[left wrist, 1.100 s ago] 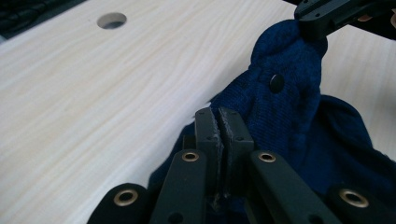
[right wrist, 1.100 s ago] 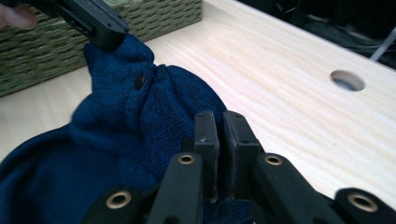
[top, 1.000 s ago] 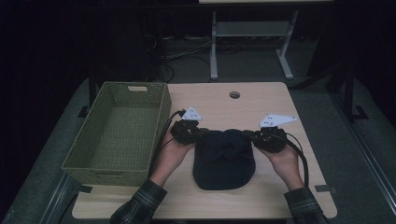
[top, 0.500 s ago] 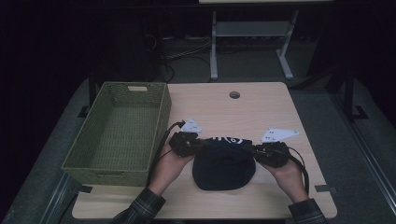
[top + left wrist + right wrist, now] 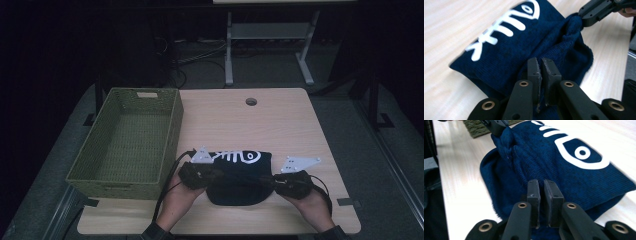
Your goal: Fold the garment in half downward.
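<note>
Folding the fish-print cloth (image 5: pixel 239 176) at the table's (image 5: pixel 280 125) near edge.
Left gripper (image 5: pixel 541 72) and right gripper (image 5: pixel 543 192) were each clamped on a cloth edge, jaws just easing. Best to lay both corners down level, then let go together. Wicker basket (image 5: pixel 165 137), just left of it, sat empty.

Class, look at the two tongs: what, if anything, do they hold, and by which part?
Both hold the dark blue knitted cloth with the white fish-bone print. The left tongs pinch its left edge and the right tongs its right edge.
</note>
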`<state>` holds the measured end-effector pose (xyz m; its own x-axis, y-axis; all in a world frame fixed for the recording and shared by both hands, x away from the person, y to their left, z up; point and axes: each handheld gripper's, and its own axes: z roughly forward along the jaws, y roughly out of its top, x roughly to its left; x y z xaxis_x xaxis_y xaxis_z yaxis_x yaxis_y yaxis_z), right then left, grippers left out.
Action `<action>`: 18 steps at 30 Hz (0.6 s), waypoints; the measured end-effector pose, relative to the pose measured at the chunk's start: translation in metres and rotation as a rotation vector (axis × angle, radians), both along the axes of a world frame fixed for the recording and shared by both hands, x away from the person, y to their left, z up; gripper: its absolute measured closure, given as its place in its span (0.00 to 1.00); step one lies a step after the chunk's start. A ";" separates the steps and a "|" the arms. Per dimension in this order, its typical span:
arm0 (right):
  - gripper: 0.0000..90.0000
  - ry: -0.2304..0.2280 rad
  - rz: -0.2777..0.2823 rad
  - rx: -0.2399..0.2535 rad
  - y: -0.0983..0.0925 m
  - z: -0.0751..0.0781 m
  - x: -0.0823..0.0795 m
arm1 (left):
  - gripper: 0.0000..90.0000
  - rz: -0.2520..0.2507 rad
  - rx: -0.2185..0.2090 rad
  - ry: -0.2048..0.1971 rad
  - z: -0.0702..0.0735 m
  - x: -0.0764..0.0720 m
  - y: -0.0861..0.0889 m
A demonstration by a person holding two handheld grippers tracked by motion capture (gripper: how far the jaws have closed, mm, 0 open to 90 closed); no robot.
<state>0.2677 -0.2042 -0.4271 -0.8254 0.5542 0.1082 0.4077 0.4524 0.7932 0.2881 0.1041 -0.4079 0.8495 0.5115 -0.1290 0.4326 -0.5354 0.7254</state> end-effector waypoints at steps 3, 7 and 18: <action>0.91 0.011 0.015 0.000 0.001 -0.003 -0.004 | 0.93 -0.011 -0.012 0.031 -0.008 -0.006 0.003; 0.89 0.033 0.035 -0.001 0.002 -0.008 -0.009 | 0.89 -0.031 -0.027 0.053 -0.012 -0.013 0.005; 0.83 0.018 0.032 0.024 -0.006 -0.001 -0.027 | 0.82 -0.037 -0.074 0.016 0.006 -0.026 0.016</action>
